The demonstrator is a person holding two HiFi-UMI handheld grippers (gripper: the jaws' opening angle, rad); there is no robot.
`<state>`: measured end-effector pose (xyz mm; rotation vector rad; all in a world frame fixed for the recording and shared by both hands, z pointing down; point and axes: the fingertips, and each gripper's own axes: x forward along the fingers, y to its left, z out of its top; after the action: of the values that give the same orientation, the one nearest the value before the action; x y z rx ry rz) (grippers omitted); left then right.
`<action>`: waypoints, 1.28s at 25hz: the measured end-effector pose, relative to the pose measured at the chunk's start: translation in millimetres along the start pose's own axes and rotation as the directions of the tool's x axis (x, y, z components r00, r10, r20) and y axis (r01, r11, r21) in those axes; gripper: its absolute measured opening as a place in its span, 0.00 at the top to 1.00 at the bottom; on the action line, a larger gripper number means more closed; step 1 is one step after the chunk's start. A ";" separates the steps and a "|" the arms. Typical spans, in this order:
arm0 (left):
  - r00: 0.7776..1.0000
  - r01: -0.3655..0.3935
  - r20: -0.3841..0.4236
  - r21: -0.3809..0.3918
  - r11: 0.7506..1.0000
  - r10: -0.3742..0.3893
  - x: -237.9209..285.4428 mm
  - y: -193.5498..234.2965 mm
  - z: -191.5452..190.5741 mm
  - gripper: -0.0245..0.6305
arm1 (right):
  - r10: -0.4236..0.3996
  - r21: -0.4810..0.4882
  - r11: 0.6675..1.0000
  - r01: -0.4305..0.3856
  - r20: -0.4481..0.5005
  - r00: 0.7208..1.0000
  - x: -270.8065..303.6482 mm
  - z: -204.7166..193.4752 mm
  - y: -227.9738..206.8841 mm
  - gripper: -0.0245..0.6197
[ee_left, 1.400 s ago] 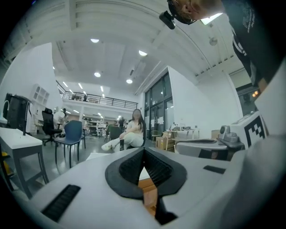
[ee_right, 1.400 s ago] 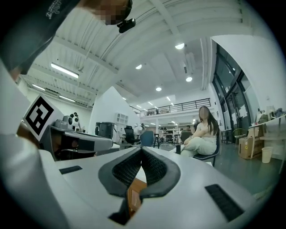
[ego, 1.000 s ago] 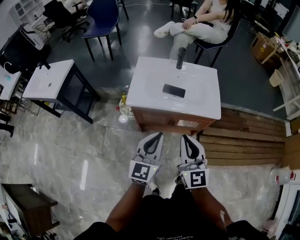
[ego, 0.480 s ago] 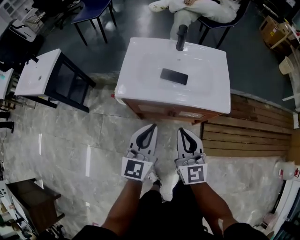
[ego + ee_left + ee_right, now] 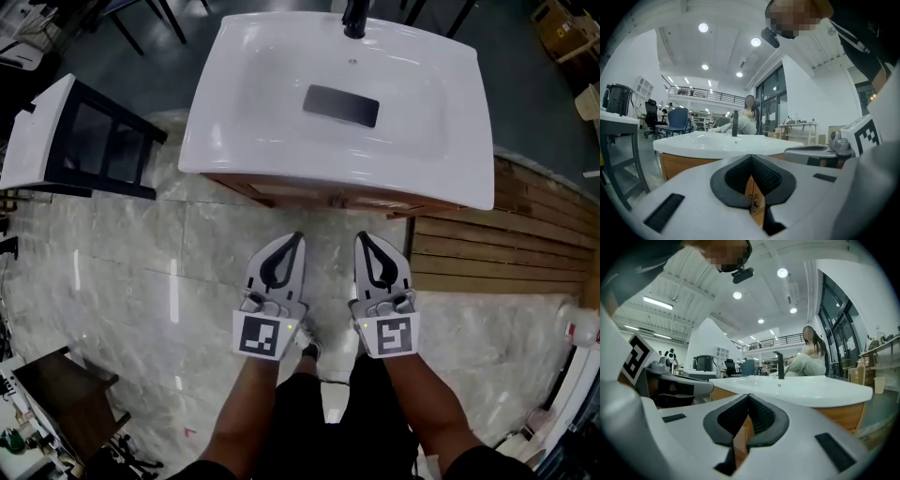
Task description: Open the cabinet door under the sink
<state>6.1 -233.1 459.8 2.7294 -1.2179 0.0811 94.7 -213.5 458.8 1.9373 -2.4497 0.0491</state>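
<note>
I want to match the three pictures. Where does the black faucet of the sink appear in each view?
Head view: the black faucet is at the top edge, slightly right of centre.
Left gripper view: at mid-height, a little left of centre.
Right gripper view: at mid-height, a little right of centre.
Shared landmark: the white sink that carries it.
</note>
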 end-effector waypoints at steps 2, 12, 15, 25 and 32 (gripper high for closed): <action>1.000 -0.022 -0.009 -0.012 1.000 0.022 6.5 5.8 -20.3 0.93 | 0.007 0.011 1.000 -0.007 -0.010 1.000 4.1 -25.4 0.8 0.93; 0.997 -0.035 -0.071 0.015 0.999 0.036 39.2 21.1 -111.0 0.93 | 0.035 0.025 0.999 -0.033 -0.093 0.995 22.4 -133.6 -4.8 0.93; 0.996 -0.039 -0.082 -0.004 0.999 0.038 45.0 25.8 -133.3 0.93 | 0.022 0.043 0.999 -0.018 -0.081 0.996 30.7 -154.9 -5.9 0.93; 0.993 -0.025 -0.117 0.001 1.000 0.025 64.1 30.5 -197.2 0.93 | -0.011 0.031 0.999 0.015 -0.126 0.992 44.7 -217.9 -13.0 0.92; 0.992 -0.025 -0.124 -0.013 1.000 0.024 69.5 32.2 -210.3 0.93 | -0.054 0.003 0.998 0.055 -0.154 0.987 60.0 -243.8 -24.2 0.81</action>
<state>31.3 -271.7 678.8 2.6526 -1.2128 0.2399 103.1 -268.7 704.8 1.9238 -2.3015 0.1985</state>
